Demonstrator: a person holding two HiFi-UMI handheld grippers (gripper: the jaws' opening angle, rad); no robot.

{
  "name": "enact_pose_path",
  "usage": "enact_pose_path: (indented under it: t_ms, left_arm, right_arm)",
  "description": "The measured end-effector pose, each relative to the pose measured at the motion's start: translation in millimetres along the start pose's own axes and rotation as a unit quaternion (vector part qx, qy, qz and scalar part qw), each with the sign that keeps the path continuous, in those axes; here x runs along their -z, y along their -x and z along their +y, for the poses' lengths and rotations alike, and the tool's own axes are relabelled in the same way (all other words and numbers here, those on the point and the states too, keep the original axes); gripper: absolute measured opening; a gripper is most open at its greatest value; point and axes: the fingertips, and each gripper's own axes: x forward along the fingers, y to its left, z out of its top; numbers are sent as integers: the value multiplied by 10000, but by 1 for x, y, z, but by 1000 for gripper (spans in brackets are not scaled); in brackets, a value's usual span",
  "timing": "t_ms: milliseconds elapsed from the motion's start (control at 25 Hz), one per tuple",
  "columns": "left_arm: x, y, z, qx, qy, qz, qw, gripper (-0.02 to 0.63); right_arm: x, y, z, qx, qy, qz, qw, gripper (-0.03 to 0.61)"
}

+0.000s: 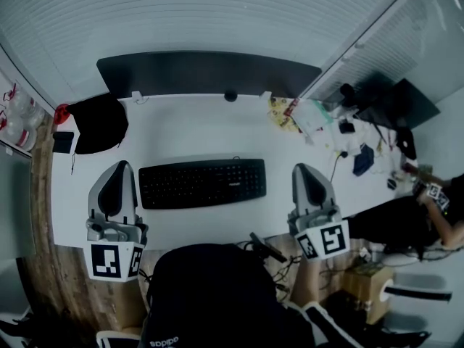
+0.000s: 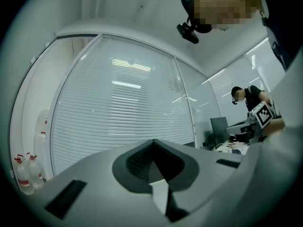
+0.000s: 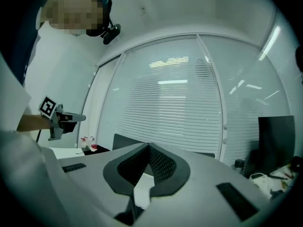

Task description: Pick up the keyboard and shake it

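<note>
A black keyboard lies flat on the white desk, roughly centred in the head view. My left gripper stands just off the keyboard's left end, jaws shut and empty, apart from it. Just off the right end is my right gripper, also shut on nothing. In the left gripper view the left gripper points at window blinds, jaws together. The right gripper view shows the right gripper the same way, with the left gripper far off at its left. Neither gripper view shows the keyboard.
A dark monitor stands at the desk's back edge. A black bag and a phone lie at the back left, with bottles beyond. Packets and cables clutter the back right. Another person sits far right.
</note>
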Motion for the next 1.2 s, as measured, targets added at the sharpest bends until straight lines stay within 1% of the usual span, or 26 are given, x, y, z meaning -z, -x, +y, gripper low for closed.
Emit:
enact_pose_path:
  t_ms: [200, 360, 480, 600, 720, 800, 880, 960, 1080, 1200]
  left_arm:
    - [-16, 24, -5, -52, -130, -156, 9998, 3]
    - [-22, 41, -8, -96, -182, -269, 9994, 2]
    - [-15, 52, -11, -175, -19, -160, 9997, 2]
    - [-9, 61, -18, -159, 67, -86, 9998, 3]
    - [3, 67, -23, -139, 173, 75, 9997, 3]
    - [13, 73, -24, -150, 229, 172, 9995, 3]
    - [17, 78, -23, -138, 221, 80, 9996, 3]
    - [23, 78, -21, -116, 215, 68, 9997, 3]
    - [35, 77, -16, -228, 377, 373, 9983, 3]
    - [36, 74, -11, -269, 421, 396, 9980, 3]
  right_arm:
    - [-6, 18, 33, -95, -383, 48, 9992, 3]
    - [-8, 30, 56, -129, -522, 31, 9985, 3]
    - [-11, 36, 78, -202, -813, 40, 9965, 3]
    - [-13, 39, 97, -316, -945, -16, 9950, 3]
    - [-3, 42, 109, -362, -1028, -3, 9940, 3]
    - [7, 42, 117, -362, -1119, 108, 9930, 3]
    - [15, 41, 126, -402, -1205, 227, 9916, 3]
    - [22, 39, 133, -441, -1188, 307, 9915, 3]
    - [27, 32, 135, -459, -1062, 337, 9927, 3]
    - [25, 26, 129, -426, -865, 245, 9950, 3]
